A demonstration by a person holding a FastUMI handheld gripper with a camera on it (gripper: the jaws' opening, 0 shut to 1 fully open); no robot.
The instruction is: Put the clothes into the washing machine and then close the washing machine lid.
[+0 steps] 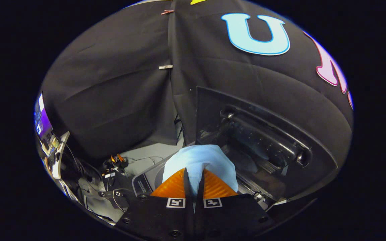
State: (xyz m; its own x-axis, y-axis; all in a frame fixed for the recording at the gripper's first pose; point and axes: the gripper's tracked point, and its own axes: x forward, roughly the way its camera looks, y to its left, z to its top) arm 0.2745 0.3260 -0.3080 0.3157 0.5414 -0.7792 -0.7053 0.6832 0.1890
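Observation:
My gripper is shut on a pale blue cloth, which bunches up between and just ahead of both fingers. Beyond the cloth stands the washing machine's dark lid, raised upright, with a glossy window in it. Part of the machine's grey top rim curves out from under the cloth beside the fingers. The cloth hides the opening of the drum.
Black cloth walls close the space behind the machine. Off to the side of the rim lie cables, small dark devices and a lit screen on a pale floor.

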